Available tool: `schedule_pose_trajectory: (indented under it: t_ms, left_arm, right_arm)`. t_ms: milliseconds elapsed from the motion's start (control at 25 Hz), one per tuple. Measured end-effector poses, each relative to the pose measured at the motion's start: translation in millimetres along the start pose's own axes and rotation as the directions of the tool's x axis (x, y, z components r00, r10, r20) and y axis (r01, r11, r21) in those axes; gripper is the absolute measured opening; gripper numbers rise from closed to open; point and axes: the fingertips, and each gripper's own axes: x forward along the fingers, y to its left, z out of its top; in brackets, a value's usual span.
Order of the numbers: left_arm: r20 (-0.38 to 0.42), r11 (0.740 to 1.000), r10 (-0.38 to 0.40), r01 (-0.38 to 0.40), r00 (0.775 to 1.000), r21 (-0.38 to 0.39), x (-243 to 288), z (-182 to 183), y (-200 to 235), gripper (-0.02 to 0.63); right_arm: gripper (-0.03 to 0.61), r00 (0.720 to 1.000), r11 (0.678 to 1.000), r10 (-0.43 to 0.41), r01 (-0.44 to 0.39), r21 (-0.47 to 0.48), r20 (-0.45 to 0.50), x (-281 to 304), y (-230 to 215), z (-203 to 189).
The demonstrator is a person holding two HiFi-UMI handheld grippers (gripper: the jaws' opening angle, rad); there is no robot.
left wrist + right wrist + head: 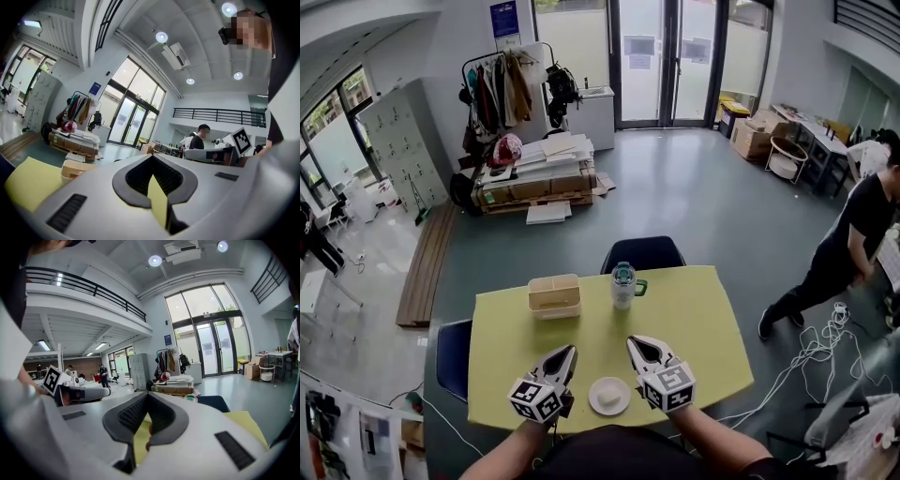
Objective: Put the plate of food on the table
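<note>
Simply, round plate point(608, 396) lies flat, facing up.

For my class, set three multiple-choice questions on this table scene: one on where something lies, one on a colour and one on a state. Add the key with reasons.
1. Where is the small white plate?
A. On the table, between the left tool and the right tool
B. On top of the beige box
C. Held up in the right tool

2. What colour is the table top?
A. Blue
B. Yellow
C. White

3. How do the left tool's jaws stand?
A. Wide apart
B. Closed on the plate
C. Together, with nothing between them

Key:
1 A: the head view shows the plate lying near the table's front edge, between the two tools.
2 B: the top is plainly yellow.
3 C: the left gripper view shows the tips meeting, with only the table behind them.
</note>
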Motion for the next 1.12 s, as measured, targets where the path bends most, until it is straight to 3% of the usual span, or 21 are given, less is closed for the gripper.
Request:
schedule_pose_trajectory:
  t_ms: [1120]
  left_arm:
    - [-0.025, 0.999, 0.015, -0.015, 1.000, -0.031, 0, -17, 6, 0.008]
  right_arm:
    - [0.011, 0.999, 0.999, -0.041, 0.042, 0.027, -0.017, -2, -9, -15]
